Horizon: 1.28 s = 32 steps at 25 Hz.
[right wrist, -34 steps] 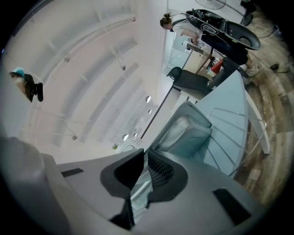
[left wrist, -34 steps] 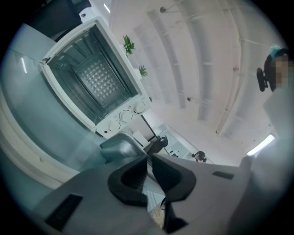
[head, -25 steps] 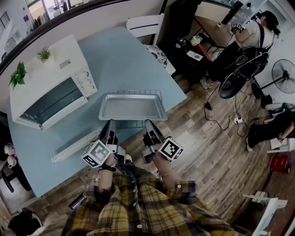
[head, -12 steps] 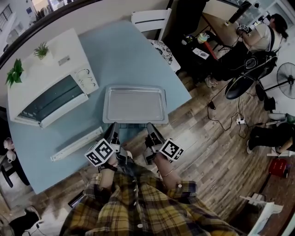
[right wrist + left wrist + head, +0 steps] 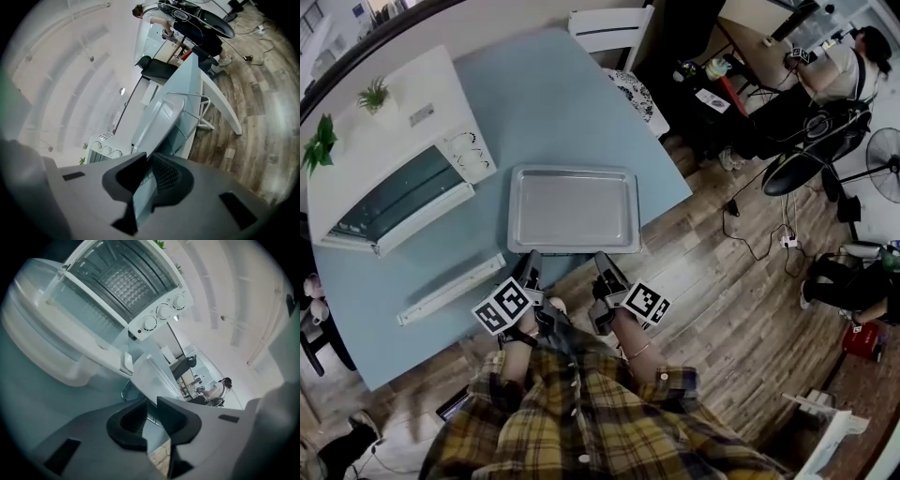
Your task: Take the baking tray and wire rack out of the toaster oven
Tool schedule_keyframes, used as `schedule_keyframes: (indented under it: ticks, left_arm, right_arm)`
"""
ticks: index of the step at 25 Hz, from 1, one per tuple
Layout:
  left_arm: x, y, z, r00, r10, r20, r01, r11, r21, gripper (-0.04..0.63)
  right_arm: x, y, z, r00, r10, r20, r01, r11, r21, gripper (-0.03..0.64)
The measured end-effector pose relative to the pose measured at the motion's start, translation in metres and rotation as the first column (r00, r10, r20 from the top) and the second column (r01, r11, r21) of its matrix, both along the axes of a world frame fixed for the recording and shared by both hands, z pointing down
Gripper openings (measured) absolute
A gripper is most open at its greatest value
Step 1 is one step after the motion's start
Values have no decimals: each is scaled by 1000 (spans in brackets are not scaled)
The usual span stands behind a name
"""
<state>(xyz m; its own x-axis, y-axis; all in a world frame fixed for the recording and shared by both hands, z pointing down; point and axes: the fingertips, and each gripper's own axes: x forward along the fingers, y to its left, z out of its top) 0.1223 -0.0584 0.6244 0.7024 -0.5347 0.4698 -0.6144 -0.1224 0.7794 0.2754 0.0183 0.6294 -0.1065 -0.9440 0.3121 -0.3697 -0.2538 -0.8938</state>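
Note:
The silver baking tray [image 5: 573,208] lies flat on the blue table [image 5: 553,103], near its front edge, with the wire rack [image 5: 187,94] under it. My right gripper [image 5: 605,262] is shut on the tray's near rim, and the thin metal runs between its pads [image 5: 164,176]. My left gripper [image 5: 530,261] is at the same rim further left. Its jaws have just been opening, and a gap shows between the pads [image 5: 126,427] around the edge. The white toaster oven [image 5: 384,150] stands at the left with its glass door [image 5: 403,202] folded down.
A long white strip [image 5: 450,289] lies on the table between the oven and me. Two small plants [image 5: 319,150] sit on the oven. A white chair [image 5: 609,33] stands behind the table. People work at a desk [image 5: 834,66] far right, by a fan [image 5: 877,159].
Both grippers have come down with the tray and rack, which were lifted and tilted before and now rest level on the table. The left jaws have parted slightly.

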Motion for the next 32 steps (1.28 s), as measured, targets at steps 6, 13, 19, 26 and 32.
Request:
schedule_keyframes:
  ticks: [6, 13, 19, 26, 32]
  left_arm:
    - [4, 7, 4, 1000, 8, -1, -8, 999, -51, 124]
    - [-2, 15, 9, 998, 21, 53, -18, 998, -60, 126]
    - [-7, 19, 3, 998, 21, 58, -19, 999, -35, 126]
    - [-13, 20, -16, 997, 49, 61, -51, 998, 44, 121]
    - [-24, 11, -55, 997, 53, 63, -63, 984, 168, 115]
  right_arm:
    - [1, 3, 8, 1000, -12, -9, 12, 999, -35, 37]
    - [6, 9, 12, 1000, 18, -2, -18, 999, -49, 50]
    - [-7, 15, 5, 999, -41, -33, 40, 998, -57, 71]
    - [-21, 14, -27, 972, -129, -197, 127, 992, -22, 71]
    - [-23, 2, -70, 916, -138, -378, 169, 984, 52, 71]
